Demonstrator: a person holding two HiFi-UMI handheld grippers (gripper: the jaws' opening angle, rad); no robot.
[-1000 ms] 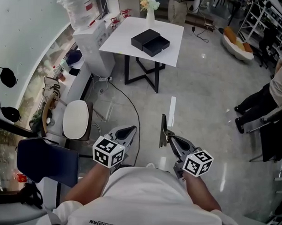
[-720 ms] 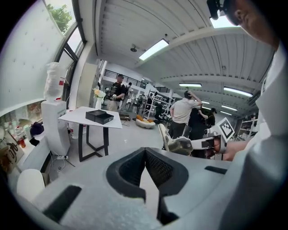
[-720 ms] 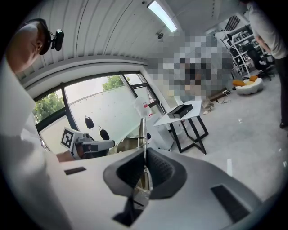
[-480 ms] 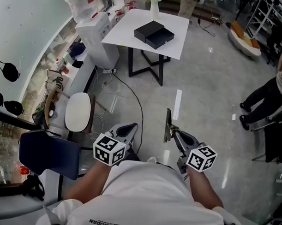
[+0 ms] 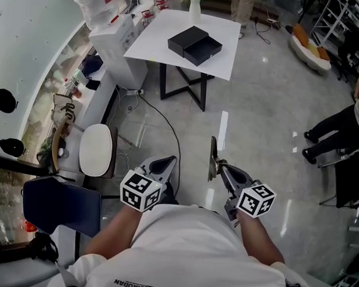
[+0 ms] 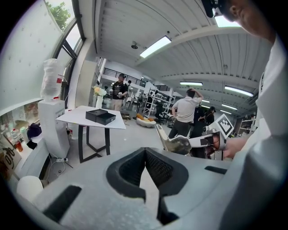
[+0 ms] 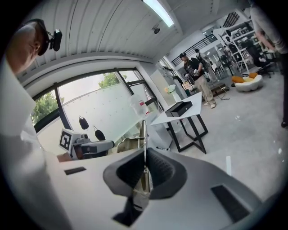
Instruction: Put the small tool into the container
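Small tool point(image 5: 212, 160): a thin, flat metal strip with a broader, dished lower end, clamped by that lower end in the right tool point(image 5: 221, 169), with its blade standing up clear of the jaws. It is carried above the floor, well apart from the table point(image 5: 153, 48). In the right gripper view the pads press on both faces of the small tool point(image 7: 143, 132); the right tool point(image 7: 145, 168) holds nothing else. The left tool point(image 5: 161, 167) has its jaws together with nothing between them, as the left gripper view confirms point(image 6: 145, 164). The container point(image 5: 194, 45), a black box that appears to have a drawer drawn out, sits near the middle of the table. Expect the small tool to be light and rigid, with smooth faces that may slip or pivot. Hold it across the flat faces, near the broad end.
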